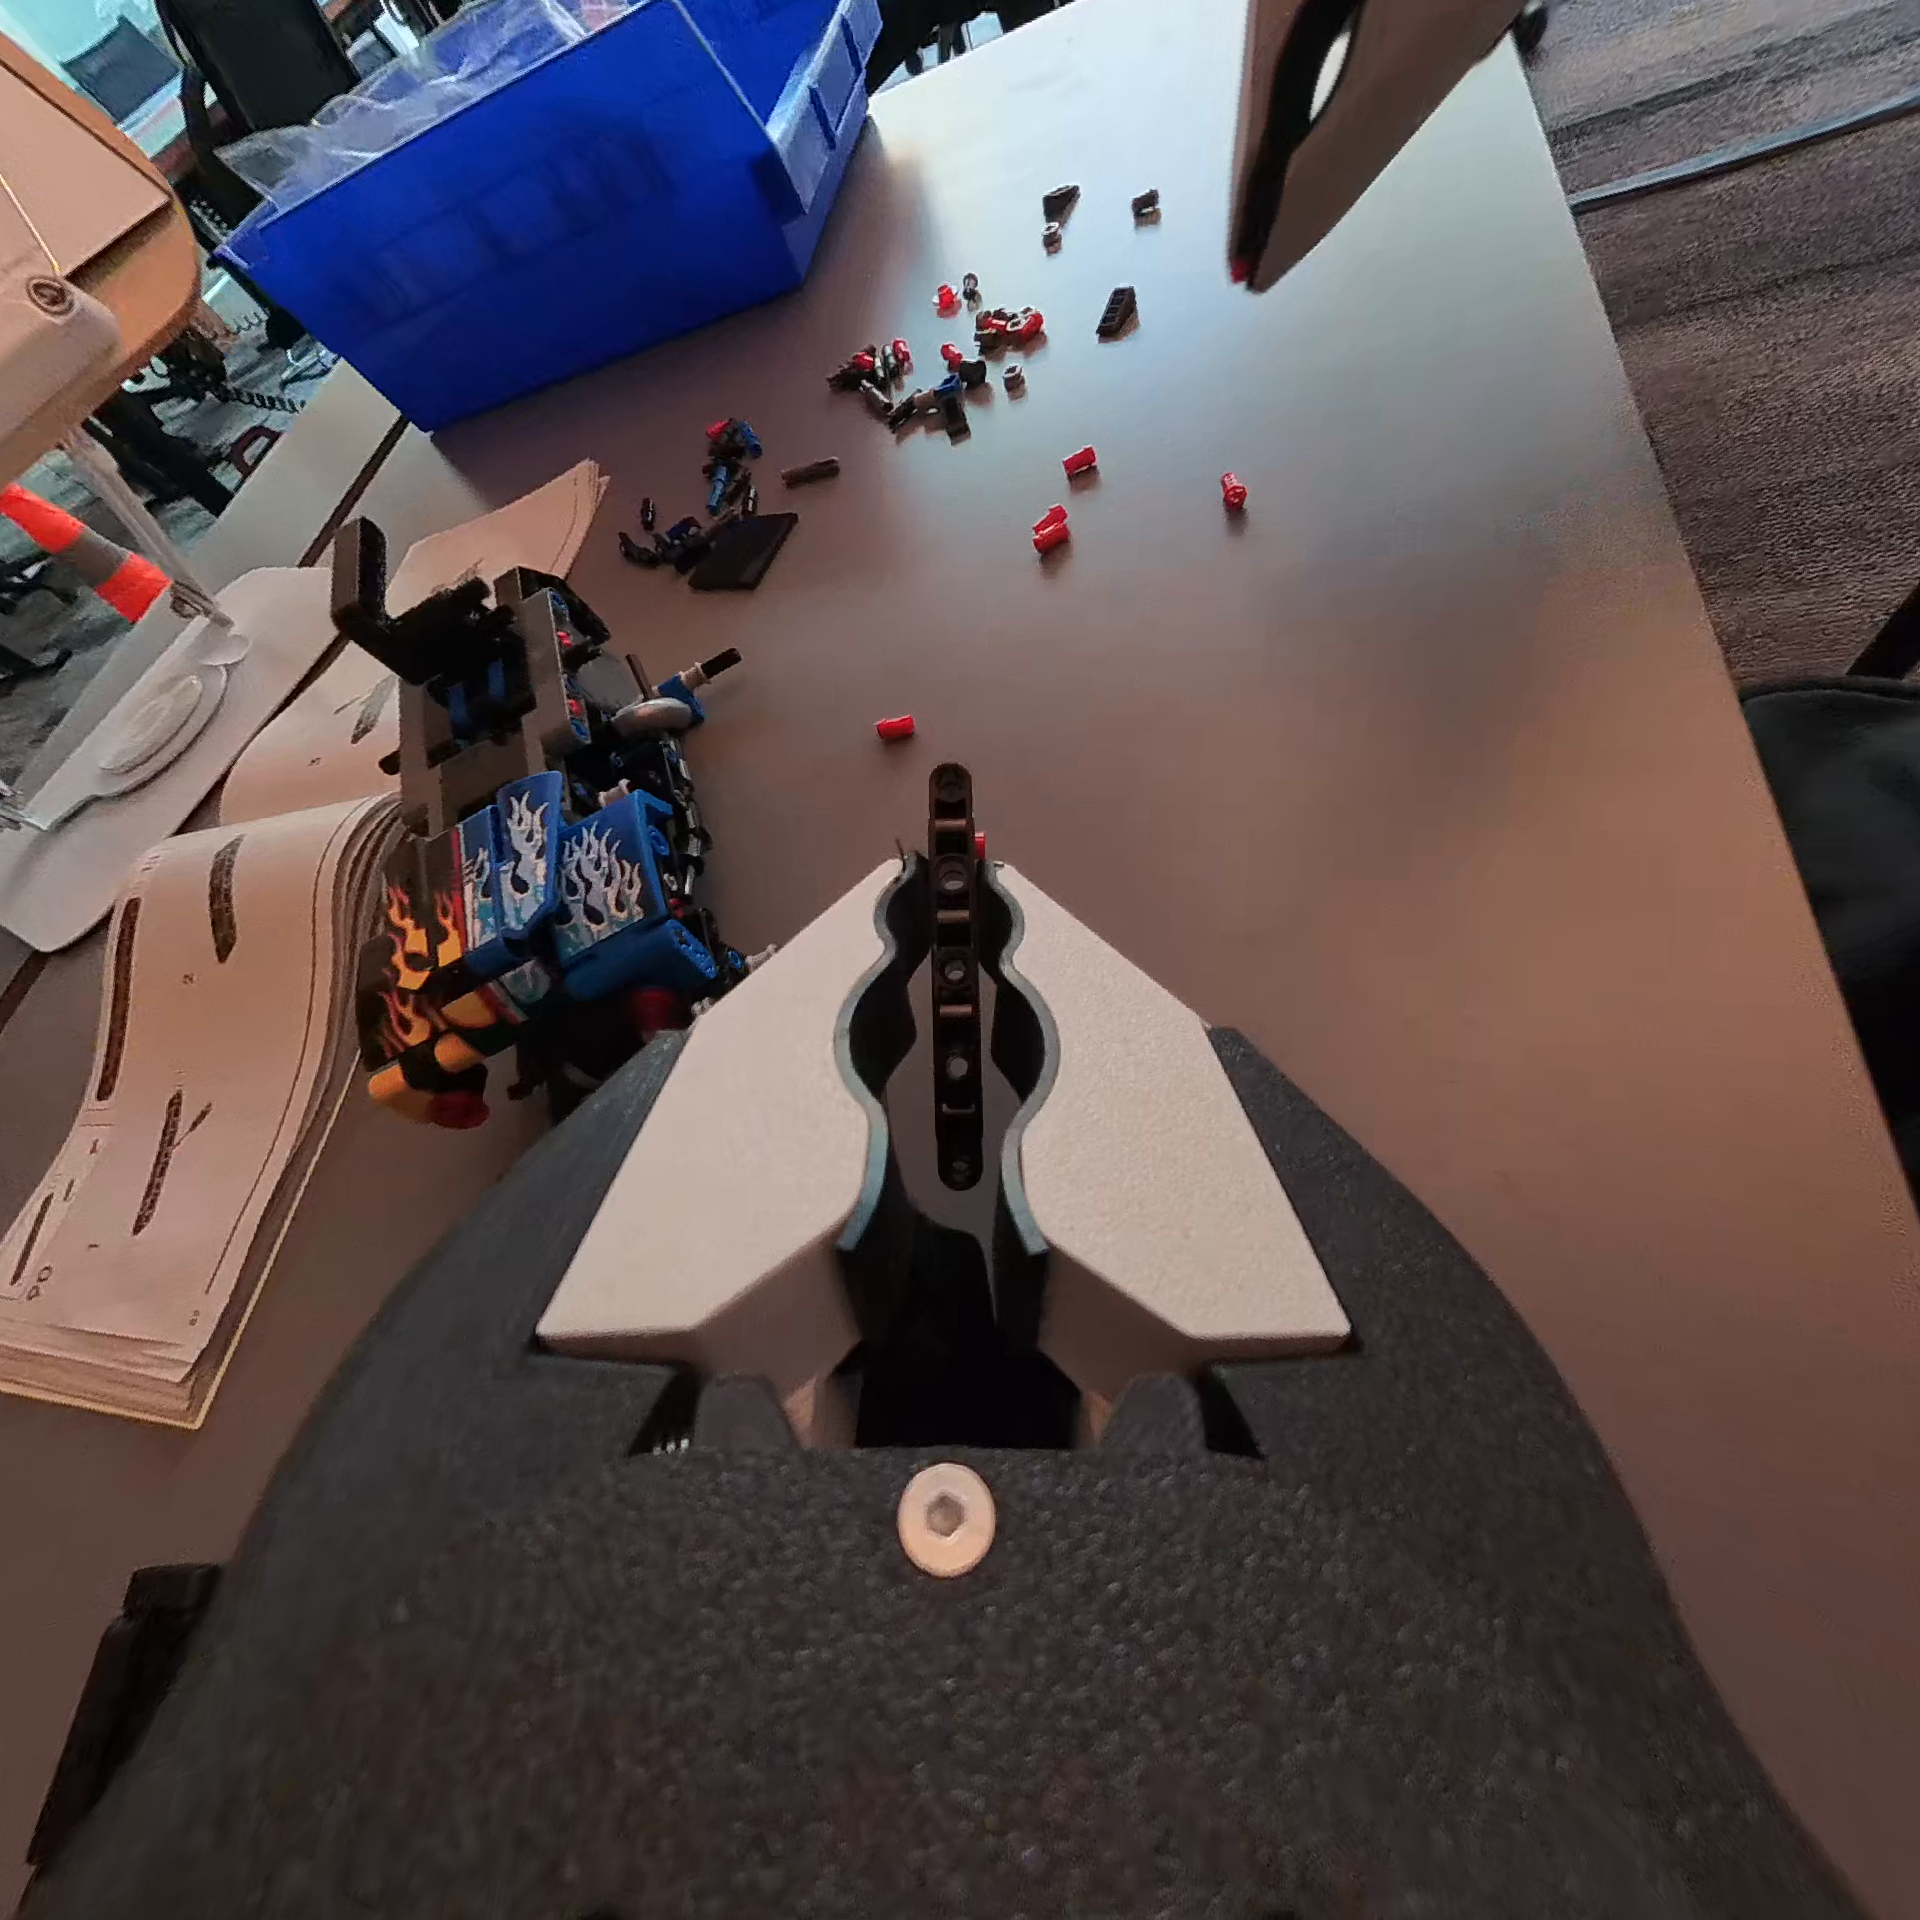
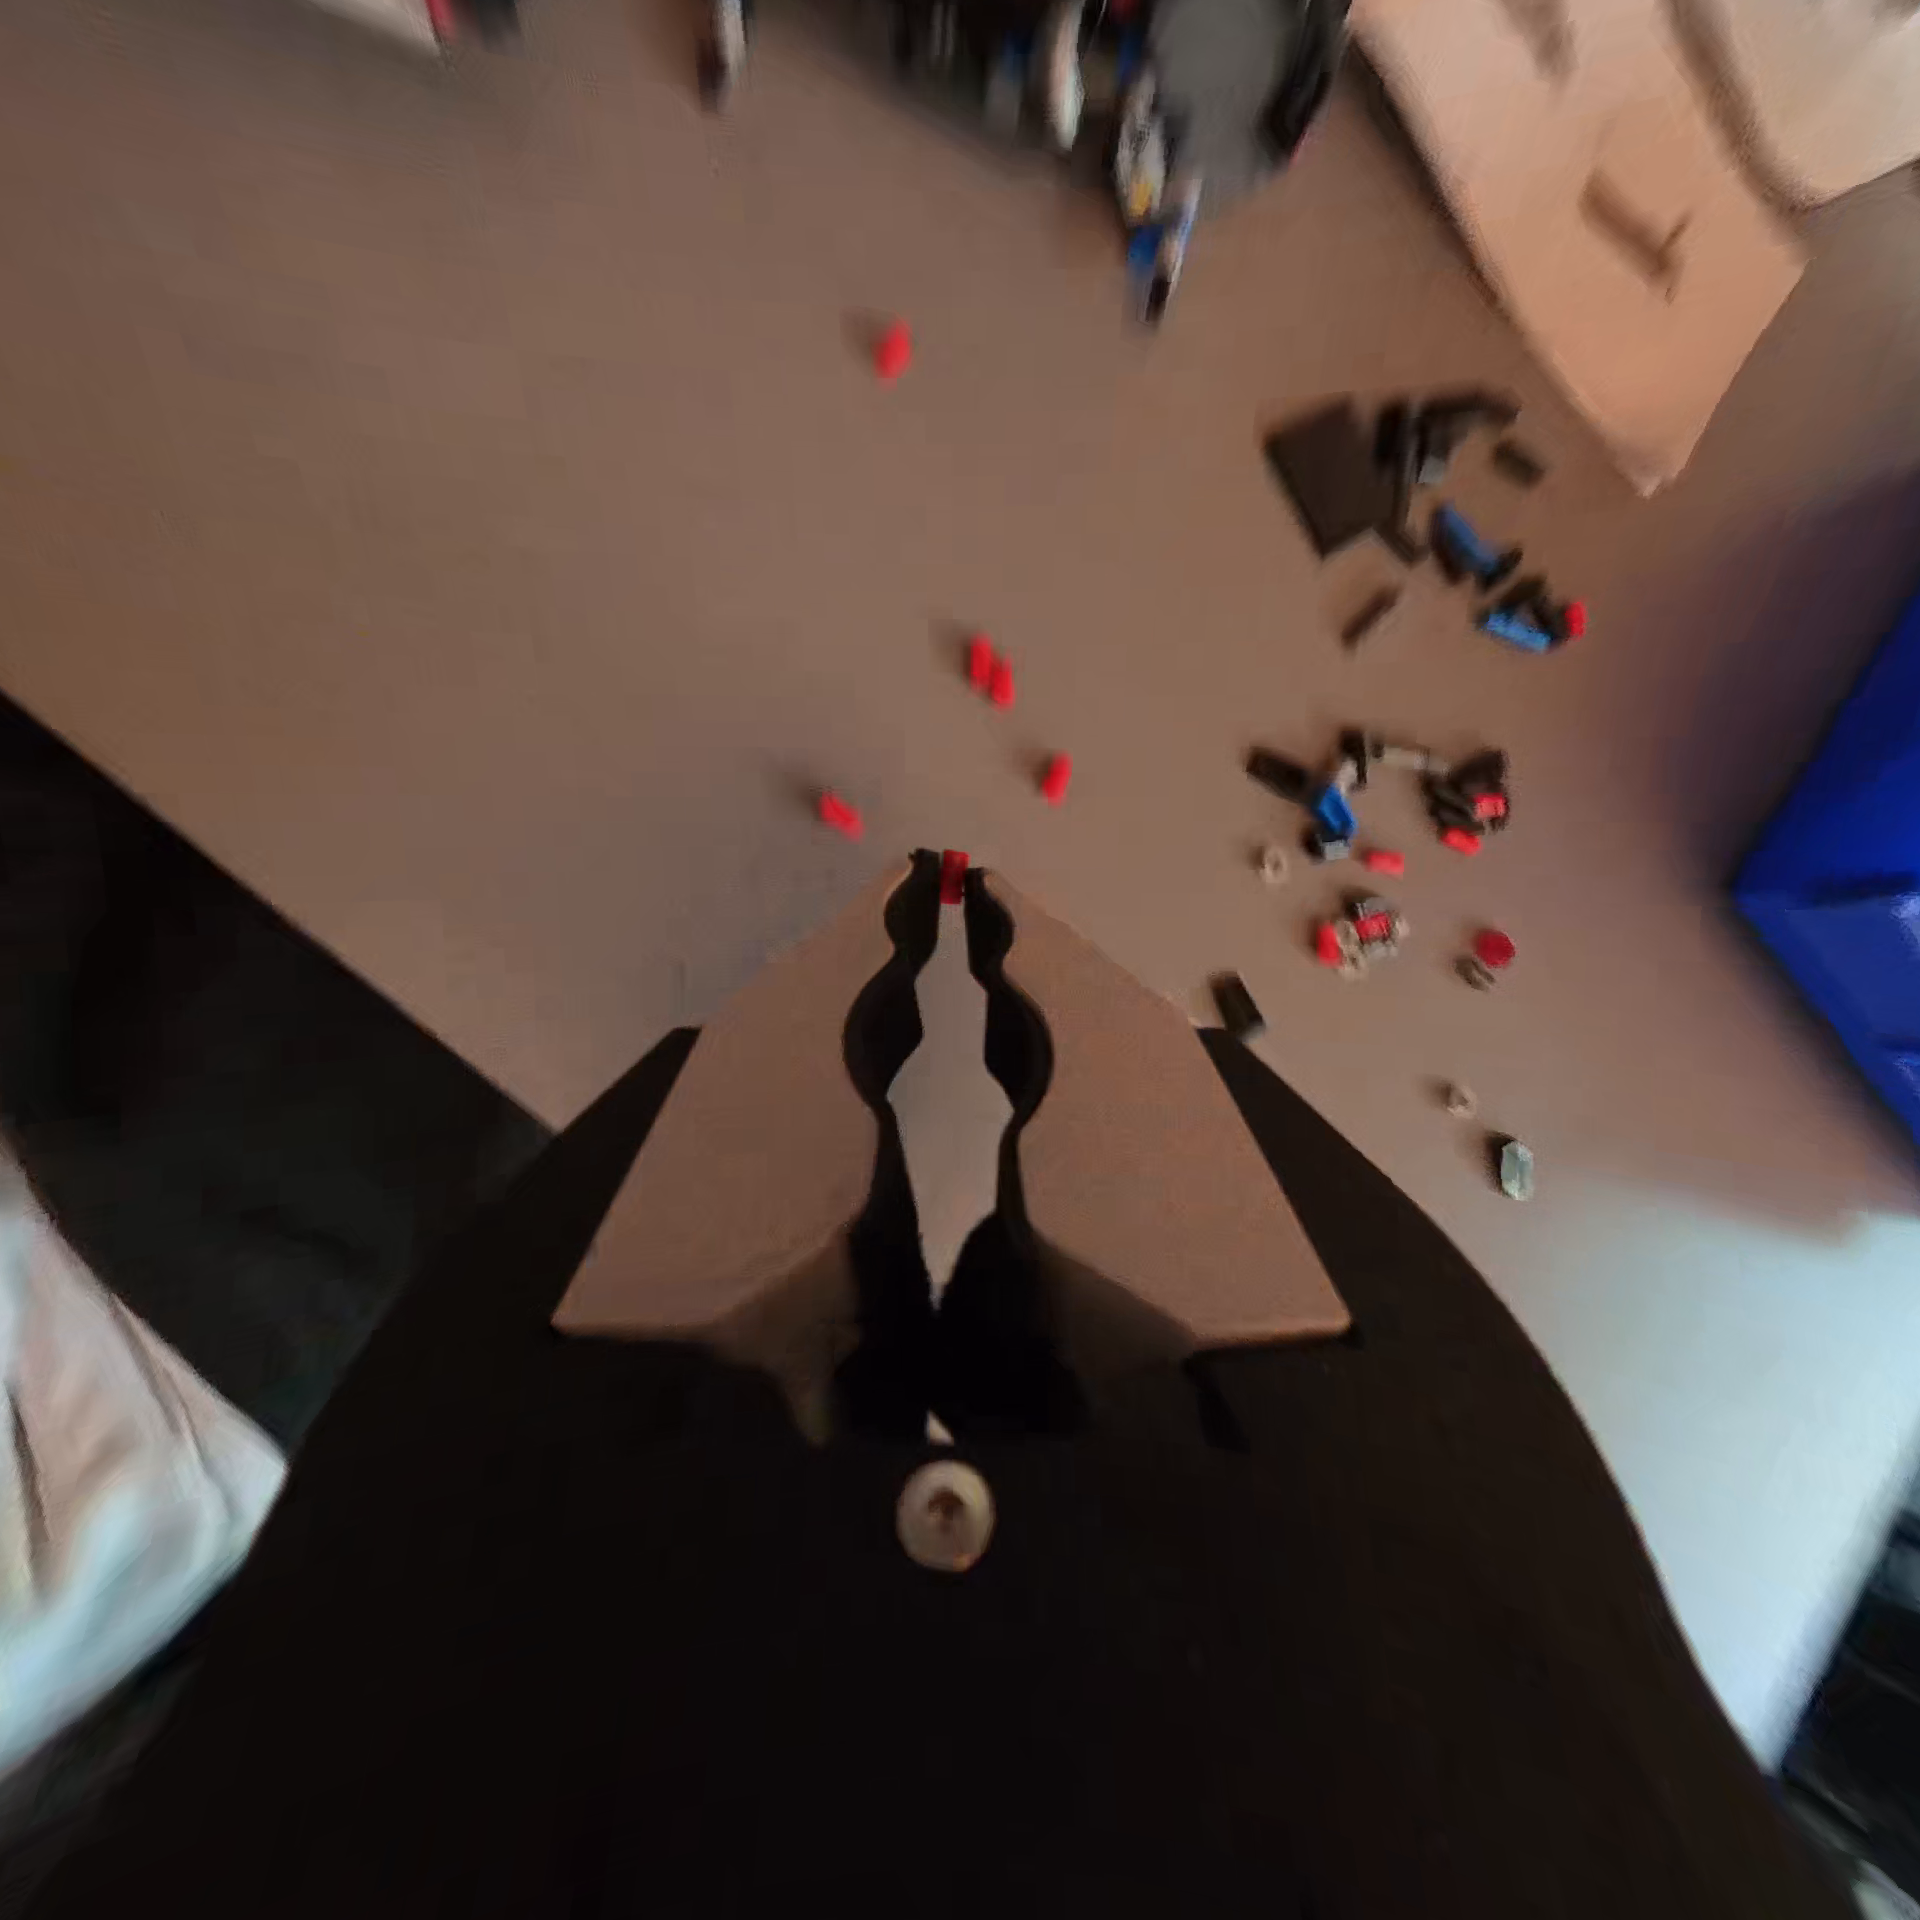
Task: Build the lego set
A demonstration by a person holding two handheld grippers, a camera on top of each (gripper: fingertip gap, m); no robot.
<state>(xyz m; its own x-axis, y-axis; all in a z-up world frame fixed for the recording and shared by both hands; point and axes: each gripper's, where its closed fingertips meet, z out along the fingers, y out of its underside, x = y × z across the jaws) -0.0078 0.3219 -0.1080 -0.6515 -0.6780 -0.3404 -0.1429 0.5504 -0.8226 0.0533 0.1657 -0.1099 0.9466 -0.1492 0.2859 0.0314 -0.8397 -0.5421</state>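
Lego model (image 1: 540, 862), part-built, blue with flame panels: near left on the worktop (image 1: 1351, 831), beside open instruction booklet (image 1: 177, 1091). Left gripper (image 1: 951, 862): jaws pinching a black holed beam (image 1: 951, 997). Right gripper (image 2: 951, 873): jaws pinching a red pin (image 2: 953, 873). Loose pieces (image 1: 935, 364) farther off; blue bin (image 1: 582, 208) far left.
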